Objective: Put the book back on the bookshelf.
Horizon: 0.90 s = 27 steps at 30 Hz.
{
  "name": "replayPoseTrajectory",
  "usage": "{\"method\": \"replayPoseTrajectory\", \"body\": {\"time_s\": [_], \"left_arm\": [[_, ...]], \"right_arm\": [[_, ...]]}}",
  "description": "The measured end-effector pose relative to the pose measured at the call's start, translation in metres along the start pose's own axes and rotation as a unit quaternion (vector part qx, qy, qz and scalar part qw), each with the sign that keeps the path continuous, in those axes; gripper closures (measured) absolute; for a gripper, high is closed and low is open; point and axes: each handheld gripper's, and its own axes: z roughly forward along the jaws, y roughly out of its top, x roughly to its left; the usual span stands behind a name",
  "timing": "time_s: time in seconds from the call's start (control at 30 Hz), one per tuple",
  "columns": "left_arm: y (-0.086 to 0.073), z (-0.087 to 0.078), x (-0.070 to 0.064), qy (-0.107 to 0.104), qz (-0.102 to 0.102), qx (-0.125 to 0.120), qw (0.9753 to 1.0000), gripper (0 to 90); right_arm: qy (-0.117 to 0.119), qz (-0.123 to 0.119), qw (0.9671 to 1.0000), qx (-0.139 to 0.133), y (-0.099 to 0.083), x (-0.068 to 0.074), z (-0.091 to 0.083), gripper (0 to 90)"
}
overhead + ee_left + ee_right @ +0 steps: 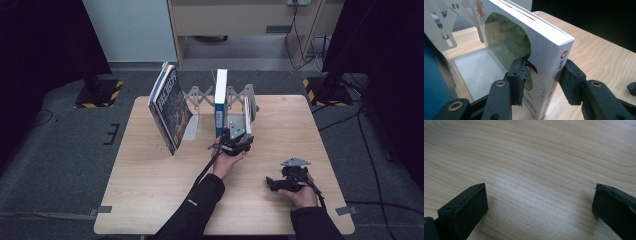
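Note:
A white book [544,47] with a green picture on its cover stands upright at the right end of a white extendable book rack [477,72]. My left gripper [542,75] is shut on the white book, one jaw on the cover and one on the back, near the spine's lower end. In the high view the left gripper [235,142] holds this white book [247,116] in front of the rack [197,95]. My right gripper [282,182] rests low over the table's front right, open; the right gripper [540,205] has bare wood between its jaws.
A dark-covered book [170,107] leans at the rack's left end. A blue and white book [220,102] stands upright in the middle, its blue cover [434,82] just left of the held book. The wooden table [150,190] is bare at the front left.

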Motion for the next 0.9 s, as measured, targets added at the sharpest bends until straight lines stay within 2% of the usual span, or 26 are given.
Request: {"method": "replayPoseTrajectory", "body": {"time_s": [0.07,0.3,0.4,0.5,0.7,0.9], "left_arm": [[0.0,0.001,0.002,-0.004,-0.002,0.0,1.0,56.1],[-0.007,-0.011,-0.001,-0.008,0.018,0.002,0.9998,56.3],[-0.01,-0.013,-0.002,-0.005,0.025,0.004,0.9997,59.2],[-0.009,-0.009,-0.002,-0.009,0.012,0.002,0.9999,60.6],[-0.002,-0.003,-0.003,0.003,0.024,0.008,0.9997,62.2],[0.003,0.005,0.0,0.01,0.022,0.012,0.9996,61.9]], "right_arm": [[0.001,0.0,1.0,0.001,0.0,0.0,0.0,0.4],[0.0,0.001,1.0,0.001,0.0,0.0,0.0,0.4],[0.002,0.001,1.0,0.001,0.0,0.001,0.0,0.4],[0.002,0.0,1.0,0.001,0.0,0.001,0.0,0.4],[0.003,0.0,1.0,0.001,0.0,0.001,0.0,0.4],[0.003,0.0,1.0,0.001,0.0,0.001,0.0,0.4]]}}
